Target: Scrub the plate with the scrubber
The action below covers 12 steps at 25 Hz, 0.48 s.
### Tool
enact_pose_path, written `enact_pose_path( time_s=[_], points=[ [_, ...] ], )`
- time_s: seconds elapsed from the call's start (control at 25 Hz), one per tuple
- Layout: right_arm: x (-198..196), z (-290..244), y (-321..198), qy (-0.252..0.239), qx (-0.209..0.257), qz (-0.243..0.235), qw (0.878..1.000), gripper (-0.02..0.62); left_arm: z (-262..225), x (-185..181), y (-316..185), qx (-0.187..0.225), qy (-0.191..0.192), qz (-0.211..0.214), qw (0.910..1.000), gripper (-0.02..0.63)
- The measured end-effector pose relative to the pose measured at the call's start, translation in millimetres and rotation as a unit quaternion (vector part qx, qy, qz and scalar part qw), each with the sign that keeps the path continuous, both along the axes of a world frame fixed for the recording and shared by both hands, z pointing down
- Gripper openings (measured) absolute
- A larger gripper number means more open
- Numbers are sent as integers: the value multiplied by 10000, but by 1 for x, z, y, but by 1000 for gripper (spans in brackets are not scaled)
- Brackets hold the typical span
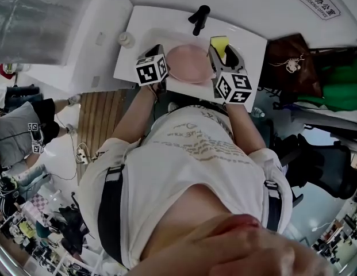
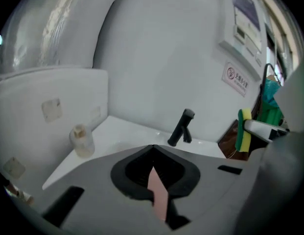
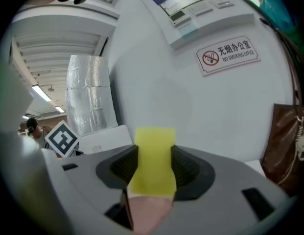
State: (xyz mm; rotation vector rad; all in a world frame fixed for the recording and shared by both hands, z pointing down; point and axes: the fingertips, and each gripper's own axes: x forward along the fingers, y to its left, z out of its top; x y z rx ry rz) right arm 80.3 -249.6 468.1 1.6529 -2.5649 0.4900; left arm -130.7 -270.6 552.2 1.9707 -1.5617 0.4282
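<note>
A round pink plate (image 1: pixel 189 63) hangs over the white sink between the two grippers. My left gripper (image 1: pixel 165 65) is shut on its left rim; in the left gripper view the plate's edge (image 2: pixel 157 196) shows as a thin pink strip between the closed jaws. My right gripper (image 1: pixel 222 52) is shut on a yellow-and-green scrubber sponge (image 1: pixel 219 42) at the plate's right side. In the right gripper view the yellow sponge (image 3: pixel 152 163) fills the gap between the jaws, with the pink plate (image 3: pixel 147 213) just under it. The sponge (image 2: pixel 244 130) also shows at the right of the left gripper view.
A black faucet (image 1: pixel 199 18) stands at the back of the white sink counter (image 1: pixel 144 22). A small clear bottle (image 2: pixel 82 140) sits on the counter's left corner. A brown bag (image 1: pixel 290 59) hangs to the right. The white wall is close behind.
</note>
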Motion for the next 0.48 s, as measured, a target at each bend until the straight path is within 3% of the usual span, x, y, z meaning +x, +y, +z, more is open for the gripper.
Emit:
enact_pose_path(
  time_s=[0.2, 0.48],
  points=[
    [3, -53, -9, -154, 653, 294, 9973, 213, -82, 24, -16, 1332, -209, 414, 9900, 21],
    [4, -113, -11, -127, 1276, 603, 9899, 213, -162, 44, -12, 2425, -312, 735, 9669, 21]
  ],
)
